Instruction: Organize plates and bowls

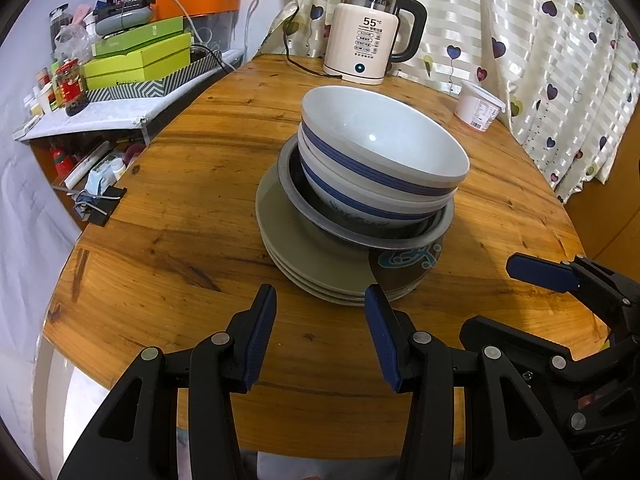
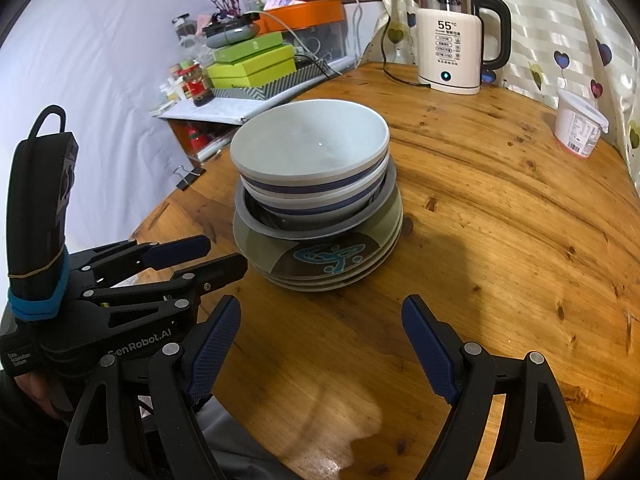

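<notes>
One stack stands mid-table: two white bowls with blue bands (image 1: 380, 148) (image 2: 312, 148) nested in a grey-rimmed dark bowl (image 1: 348, 236) (image 2: 320, 232), on several olive-grey plates (image 1: 304, 264) (image 2: 320, 268) with a blue motif. My left gripper (image 1: 320, 300) is open and empty, just in front of the plates' near edge; it also shows at the left of the right wrist view (image 2: 216, 252). My right gripper (image 2: 320, 308) is open and empty, short of the stack; one of its fingers (image 1: 540, 272) shows at the right of the left wrist view.
A white electric kettle (image 1: 368, 36) (image 2: 452, 44) with its cord stands at the table's far edge. A white tub (image 1: 478, 106) (image 2: 578, 128) sits far right by the curtain. A cluttered shelf with green boxes (image 1: 136, 60) (image 2: 252, 64) is to the left. The round wooden table (image 1: 180, 216) (image 2: 500, 220) ends close below the grippers.
</notes>
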{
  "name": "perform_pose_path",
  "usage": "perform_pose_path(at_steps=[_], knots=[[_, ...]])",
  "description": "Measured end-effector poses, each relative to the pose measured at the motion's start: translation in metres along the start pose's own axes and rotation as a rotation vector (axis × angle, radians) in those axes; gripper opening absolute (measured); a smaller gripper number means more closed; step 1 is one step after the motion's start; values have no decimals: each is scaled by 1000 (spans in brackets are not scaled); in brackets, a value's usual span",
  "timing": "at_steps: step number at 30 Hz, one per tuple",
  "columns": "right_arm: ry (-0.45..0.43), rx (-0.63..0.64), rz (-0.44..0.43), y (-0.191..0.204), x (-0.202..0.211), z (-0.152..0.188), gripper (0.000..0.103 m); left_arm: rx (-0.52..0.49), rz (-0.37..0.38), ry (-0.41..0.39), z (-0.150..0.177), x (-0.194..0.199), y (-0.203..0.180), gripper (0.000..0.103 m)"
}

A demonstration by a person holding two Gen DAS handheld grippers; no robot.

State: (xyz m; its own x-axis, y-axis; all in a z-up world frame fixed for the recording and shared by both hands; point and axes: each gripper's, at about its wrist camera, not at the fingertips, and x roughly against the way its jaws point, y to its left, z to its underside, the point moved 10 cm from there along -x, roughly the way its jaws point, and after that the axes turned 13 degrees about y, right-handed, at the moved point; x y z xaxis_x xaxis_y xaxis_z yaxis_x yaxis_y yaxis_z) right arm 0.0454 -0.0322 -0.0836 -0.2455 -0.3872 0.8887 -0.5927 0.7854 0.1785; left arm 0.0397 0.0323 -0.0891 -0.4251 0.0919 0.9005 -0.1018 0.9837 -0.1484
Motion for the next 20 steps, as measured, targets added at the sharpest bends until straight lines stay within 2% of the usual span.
perform_pose_path(at_steps=[20], knots=[[7,-4,-14,-4,-7,0,84,4,-2,16,-2,-8,2,47]])
